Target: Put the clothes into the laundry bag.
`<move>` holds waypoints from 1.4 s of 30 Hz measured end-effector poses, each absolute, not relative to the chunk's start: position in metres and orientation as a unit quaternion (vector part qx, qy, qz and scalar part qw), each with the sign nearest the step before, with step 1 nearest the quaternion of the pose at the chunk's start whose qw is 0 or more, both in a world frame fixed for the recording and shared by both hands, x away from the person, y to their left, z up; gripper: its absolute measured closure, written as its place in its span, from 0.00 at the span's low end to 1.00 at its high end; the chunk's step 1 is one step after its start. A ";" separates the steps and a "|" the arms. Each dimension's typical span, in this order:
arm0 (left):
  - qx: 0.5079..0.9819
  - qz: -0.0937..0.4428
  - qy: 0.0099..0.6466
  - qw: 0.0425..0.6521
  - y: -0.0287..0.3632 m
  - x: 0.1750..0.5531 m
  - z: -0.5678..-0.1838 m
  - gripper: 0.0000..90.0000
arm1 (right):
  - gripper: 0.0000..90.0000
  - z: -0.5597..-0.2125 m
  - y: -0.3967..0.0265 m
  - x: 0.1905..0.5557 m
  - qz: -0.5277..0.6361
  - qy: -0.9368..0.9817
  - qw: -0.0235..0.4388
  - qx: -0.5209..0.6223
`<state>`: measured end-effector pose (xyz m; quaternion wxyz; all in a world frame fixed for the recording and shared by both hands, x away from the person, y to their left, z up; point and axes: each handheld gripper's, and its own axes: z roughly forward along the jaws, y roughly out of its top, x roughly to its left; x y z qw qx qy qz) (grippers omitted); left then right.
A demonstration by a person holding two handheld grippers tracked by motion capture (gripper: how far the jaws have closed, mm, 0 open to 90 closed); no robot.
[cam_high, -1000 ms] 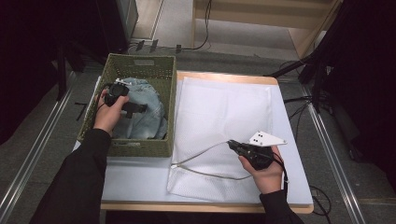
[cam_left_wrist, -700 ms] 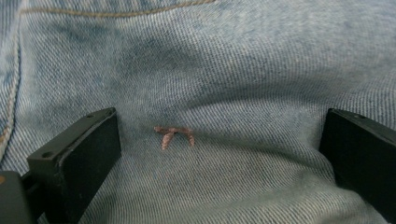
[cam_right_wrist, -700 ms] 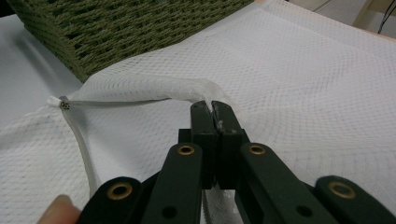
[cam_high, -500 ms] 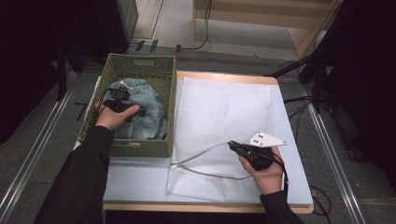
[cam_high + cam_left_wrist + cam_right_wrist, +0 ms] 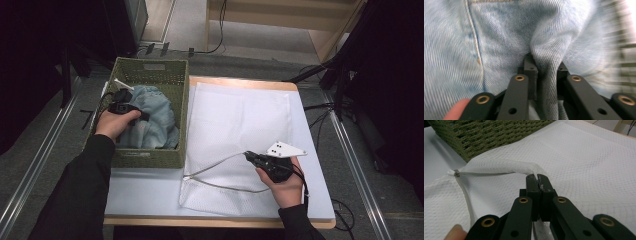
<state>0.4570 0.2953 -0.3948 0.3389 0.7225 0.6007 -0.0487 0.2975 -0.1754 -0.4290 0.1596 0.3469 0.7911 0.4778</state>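
Left gripper (image 5: 141, 116): inside the green woven basket (image 5: 177, 120), jaws having just been closing, now pinched on a raised fold of the denim garment (image 5: 150, 117). In the left gripper view the fold (image 5: 549, 72) stands between the two pads, pressed on both sides, with the rest of the cloth spread beyond and to either side of the jaws.

Right gripper (image 5: 248, 155): low over the table (image 5: 145, 192), jaws fully together on the hemmed mouth edge of the white mesh laundry bag (image 5: 240, 115). In the right gripper view the edge (image 5: 506, 167) arches up from the jaws and runs off to the left, ending at a zipper end (image 5: 456, 173).

Edges and room: the basket wall stands close around the left gripper on three sides; above it the basket is open. The basket's near corner lies just beyond the right gripper; the bag lies flat ahead of it, reaching towards the table's far edge.

Denim garment: light blue, faded, twill weave, one stitched seam (image 5: 475, 47) visible left of the jaws; lies crumpled, filling much of the basket.

Mesh bag: white, fine net, flat, mouth lifted open at the near left corner.
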 end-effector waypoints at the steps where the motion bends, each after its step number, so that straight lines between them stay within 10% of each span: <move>1: 0.729 -0.066 0.573 0.370 0.290 0.456 -0.392 0.89 | 1.00 -0.430 -0.175 0.298 0.477 0.791 0.159 0.349; 6: 0.728 -0.063 0.514 0.450 0.273 0.452 -0.385 0.75 | 1.00 -0.432 -0.171 0.299 0.473 0.795 0.158 0.345; 7: 0.733 0.012 0.531 0.425 0.271 0.454 -0.386 0.47 | 1.00 -0.433 -0.170 0.299 0.471 0.797 0.158 0.344; 10: 0.772 0.105 0.542 0.316 0.270 0.455 -0.390 0.22 | 1.00 -0.432 -0.173 0.299 0.474 0.795 0.158 0.346; 13: 0.774 0.087 0.574 0.254 0.273 0.459 -0.397 0.00 | 1.00 -0.433 -0.175 0.299 0.475 0.793 0.156 0.349; 26: 0.792 0.000 0.581 0.189 0.263 0.463 -0.427 0.02 | 1.00 -0.436 -0.175 0.299 0.470 0.796 0.155 0.348; 34: 0.790 -0.063 0.571 0.216 0.263 0.460 -0.419 0.56 | 1.00 -0.436 -0.173 0.300 0.470 0.796 0.156 0.347; 42: 0.777 -0.145 0.502 0.351 0.264 0.457 -0.407 0.67 | 1.00 -0.438 -0.173 0.301 0.469 0.797 0.152 0.348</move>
